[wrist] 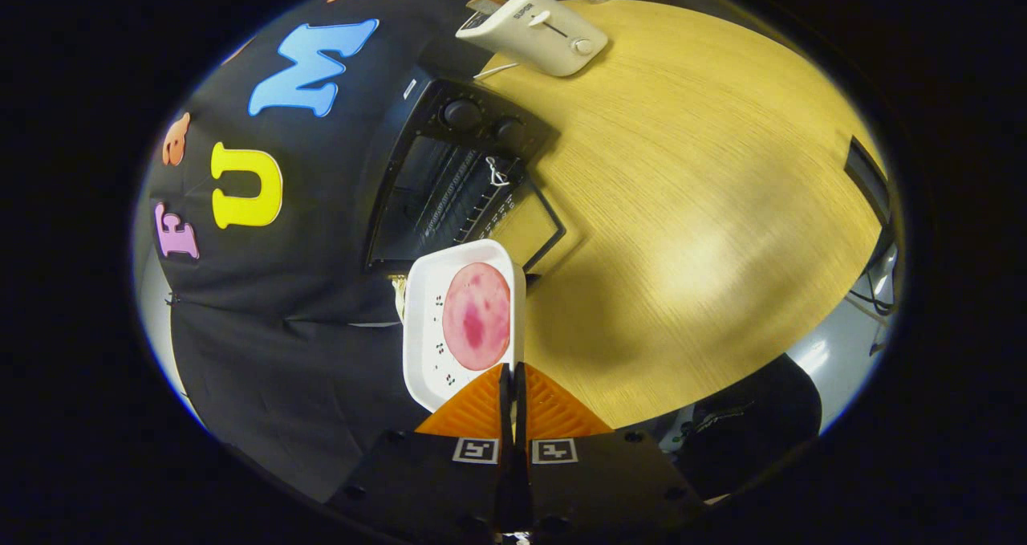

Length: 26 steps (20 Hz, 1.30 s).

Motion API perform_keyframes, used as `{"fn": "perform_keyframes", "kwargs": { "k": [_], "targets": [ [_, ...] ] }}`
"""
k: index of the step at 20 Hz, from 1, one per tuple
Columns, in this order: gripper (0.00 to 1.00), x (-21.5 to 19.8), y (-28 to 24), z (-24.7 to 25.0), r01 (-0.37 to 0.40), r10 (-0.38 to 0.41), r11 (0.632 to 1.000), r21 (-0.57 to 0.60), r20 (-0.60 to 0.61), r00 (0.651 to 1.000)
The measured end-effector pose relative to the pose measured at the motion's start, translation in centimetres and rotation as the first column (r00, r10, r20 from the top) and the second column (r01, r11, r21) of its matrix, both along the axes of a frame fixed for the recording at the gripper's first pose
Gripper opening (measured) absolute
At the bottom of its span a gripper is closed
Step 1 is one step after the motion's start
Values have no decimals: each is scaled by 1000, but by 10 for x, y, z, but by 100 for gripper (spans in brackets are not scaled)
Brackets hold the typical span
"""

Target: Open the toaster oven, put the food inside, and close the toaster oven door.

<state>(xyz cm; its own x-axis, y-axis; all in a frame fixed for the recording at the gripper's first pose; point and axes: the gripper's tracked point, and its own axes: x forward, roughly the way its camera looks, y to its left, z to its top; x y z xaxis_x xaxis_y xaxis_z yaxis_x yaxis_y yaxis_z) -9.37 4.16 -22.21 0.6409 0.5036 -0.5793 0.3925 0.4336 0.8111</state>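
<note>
Toaster oven open on the desk, door dropped flat toward the tool.

Largest first: the wooden desk carries the black oven, a white pop-up toaster beyond it. Directly ahead of the tool lies the oven's dark cavity, the white tray pointing its long axis toward it. Smallest, the pink round slice of food rests on the tray. Tool fingers are pinched narrow on the tray's near rim.

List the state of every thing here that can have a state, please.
Toaster oven: door open, folded down.
Tray: held edge-on between the fingers, lifted, just before the oven opening.
Food: round slice lying on the tray.
Gripper: fingers shut on the tray rim.
Toaster: on the table, lever up.
</note>
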Motion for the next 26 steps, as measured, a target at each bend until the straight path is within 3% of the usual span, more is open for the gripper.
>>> {"fn": "perform_keyframes", "kwargs": {
  "k": [6,14,20,26],
  "targets": [
    [1,63,23,0,29,-29,999,25,-12,1000],
    [1,152,27,-24,171,-169,984,45,-42,985],
    [1,201,27,-25,344,-342,935,90,-30,939],
    [2,246,24,-23,467,-468,882,68,0,884]
  ]
}}
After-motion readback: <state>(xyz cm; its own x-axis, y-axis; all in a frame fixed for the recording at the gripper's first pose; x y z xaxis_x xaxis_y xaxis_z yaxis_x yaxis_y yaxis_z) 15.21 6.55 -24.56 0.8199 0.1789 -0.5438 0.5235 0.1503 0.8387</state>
